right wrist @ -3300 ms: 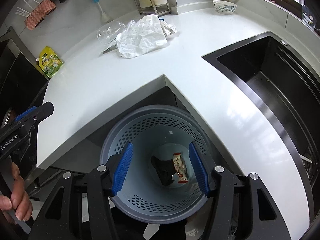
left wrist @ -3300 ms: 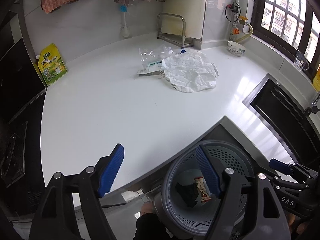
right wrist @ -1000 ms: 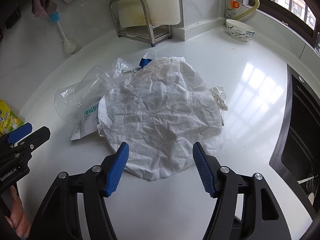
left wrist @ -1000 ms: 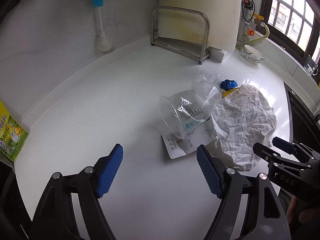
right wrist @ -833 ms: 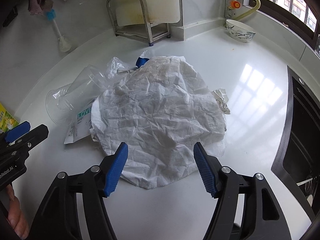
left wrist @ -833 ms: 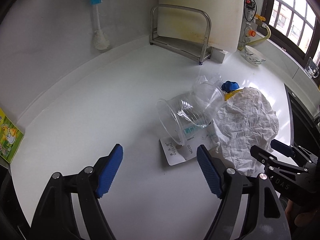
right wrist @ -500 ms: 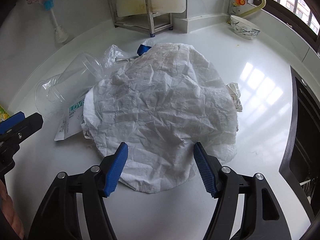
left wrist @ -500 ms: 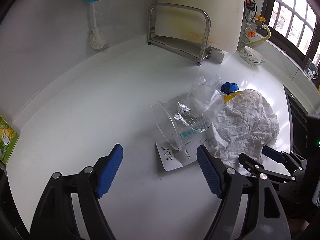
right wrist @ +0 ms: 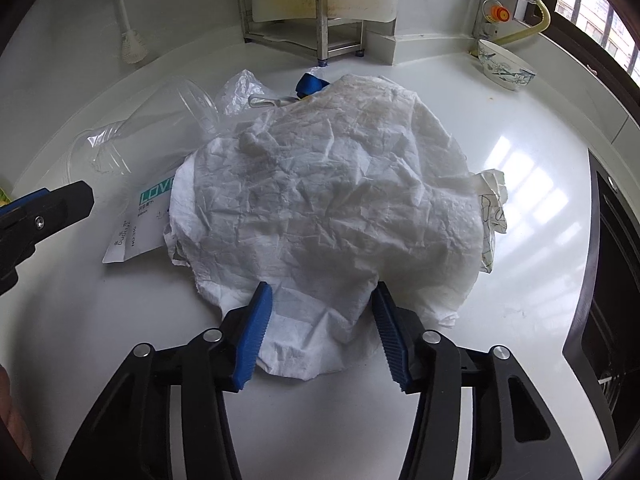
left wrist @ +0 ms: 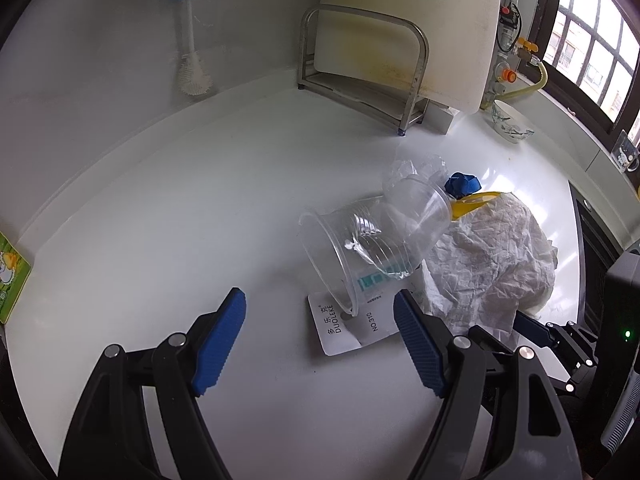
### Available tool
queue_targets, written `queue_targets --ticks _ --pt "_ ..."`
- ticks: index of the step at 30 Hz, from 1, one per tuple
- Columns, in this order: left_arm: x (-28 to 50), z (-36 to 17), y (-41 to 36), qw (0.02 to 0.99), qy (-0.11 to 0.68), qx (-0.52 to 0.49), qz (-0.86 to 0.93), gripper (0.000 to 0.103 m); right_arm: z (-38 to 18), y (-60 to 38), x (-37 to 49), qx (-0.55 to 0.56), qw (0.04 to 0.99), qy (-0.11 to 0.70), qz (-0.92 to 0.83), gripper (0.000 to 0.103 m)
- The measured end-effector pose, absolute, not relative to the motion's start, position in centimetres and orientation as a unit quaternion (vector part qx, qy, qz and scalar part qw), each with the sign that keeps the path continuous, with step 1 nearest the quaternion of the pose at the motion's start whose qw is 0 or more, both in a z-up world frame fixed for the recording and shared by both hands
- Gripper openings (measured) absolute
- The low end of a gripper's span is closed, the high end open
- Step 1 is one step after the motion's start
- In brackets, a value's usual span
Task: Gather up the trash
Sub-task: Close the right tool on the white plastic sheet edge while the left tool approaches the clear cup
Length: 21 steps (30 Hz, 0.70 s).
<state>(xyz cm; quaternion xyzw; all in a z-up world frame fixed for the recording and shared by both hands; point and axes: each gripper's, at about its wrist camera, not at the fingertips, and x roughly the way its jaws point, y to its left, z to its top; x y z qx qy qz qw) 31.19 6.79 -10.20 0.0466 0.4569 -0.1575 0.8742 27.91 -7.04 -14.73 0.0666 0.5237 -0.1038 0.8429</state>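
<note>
A big crumpled white paper (right wrist: pixel 328 184) lies on the white counter (right wrist: pixel 120 340). My right gripper (right wrist: pixel 322 288) is down at its near edge. Its jaws are closing, with a fold of the paper between the blue pads (right wrist: pixel 256 328). Left of the paper, two clear plastic cups (left wrist: pixel 360 248) lie on their sides over a printed label card (left wrist: pixel 352 324). My left gripper (left wrist: pixel 320 300) hovers open just in front of them and holds nothing. A blue scrap (left wrist: pixel 462 184) and a yellow piece (left wrist: pixel 472 204) peek out behind the paper.
A steel rack (left wrist: pixel 360 60) with a cutting board stands at the back wall, with a bottle brush (left wrist: pixel 192 64) to its left. A patterned bowl (right wrist: pixel 504 66) sits at the back right. The black sink (right wrist: pixel 616 280) opens on the right. A green packet (left wrist: pixel 10 276) lies at the far left.
Both grippers came from over the grey bin to the counter. In the last second the right gripper sank onto the paper's near edge and its jaws narrowed. The left gripper stayed open.
</note>
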Motion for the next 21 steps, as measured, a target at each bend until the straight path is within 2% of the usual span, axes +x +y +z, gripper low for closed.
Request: queue_targets --ticks 2,4,7,17,19,21 --pt "31.4 -10.1 6.8 0.875 0.456 0.043 -0.157 0.075 -14.7 -7.0 27.9 0.067 0.844 0.523 -0.103 0.038" --pt "31.6 -10.1 6.7 0.875 0.456 0.039 -0.157 0.075 -14.6 -7.1 27.8 0.068 0.844 0.521 -0.104 0.025" --pt "31.9 -10.2 6.7 0.874 0.459 0.032 -0.158 0.075 -14.6 -7.3 27.6 0.069 0.845 0.520 -0.103 0.019" --pt "33.3 -10.3 5.4 0.878 0.450 0.029 -0.158 0.075 -14.6 -7.4 27.3 0.064 0.849 0.515 -0.102 0.018" --pt "33.6 -10.6 5.1 0.879 0.450 0.035 -0.157 0.073 -14.6 -7.4 27.2 0.066 0.849 0.514 -0.101 0.018" --pt "33.8 -10.7 4.8 0.878 0.449 0.036 -0.160 0.064 -14.5 -7.4 27.1 0.064 0.849 0.514 -0.100 0.018"
